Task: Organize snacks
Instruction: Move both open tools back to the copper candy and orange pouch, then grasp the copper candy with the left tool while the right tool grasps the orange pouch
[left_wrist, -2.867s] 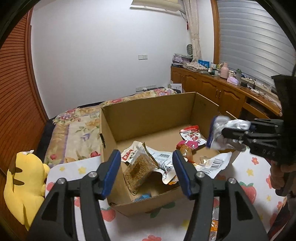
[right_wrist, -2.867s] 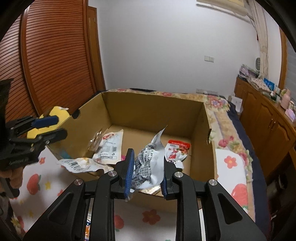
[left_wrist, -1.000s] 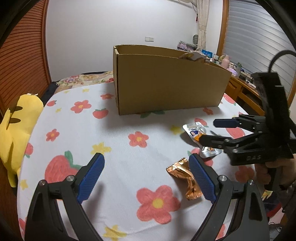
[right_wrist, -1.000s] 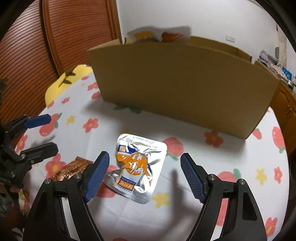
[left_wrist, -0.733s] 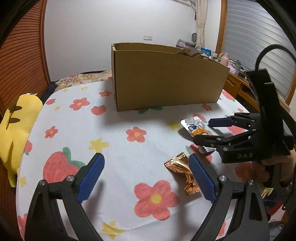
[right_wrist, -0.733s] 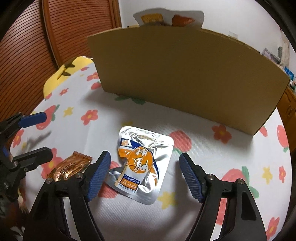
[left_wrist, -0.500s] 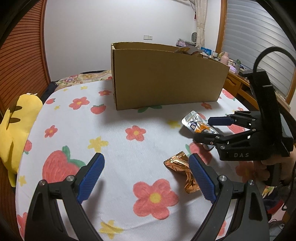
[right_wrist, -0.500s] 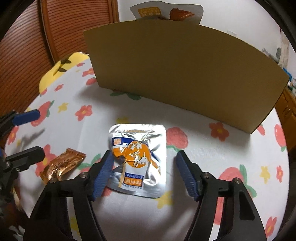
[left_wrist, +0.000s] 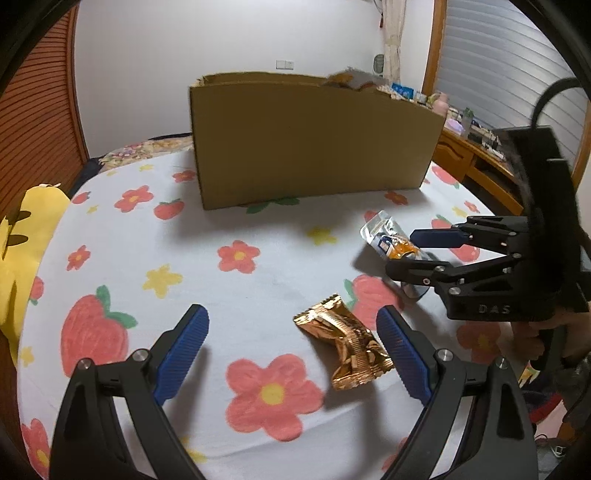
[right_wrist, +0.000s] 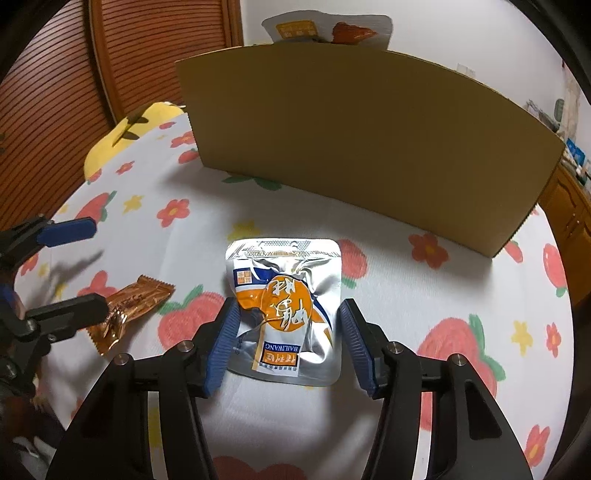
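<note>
From the left wrist view, the left gripper (left_wrist: 291, 343) is hovering with jaws spread wide over a flowered tablecloth (left_wrist: 240, 254), a gold wrapper (left_wrist: 345, 347) lying by its right finger. A cardboard box (left_wrist: 314, 136) is standing behind.

From the right wrist view, the right gripper (right_wrist: 286, 339) has just been closing around a silver-and-orange pouch (right_wrist: 284, 306); its left pad is touching the pouch, the right one not quite.

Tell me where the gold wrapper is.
In the left wrist view, the gold wrapper lies on the floral cloth, just inside the left hand-held gripper's right finger.
</note>
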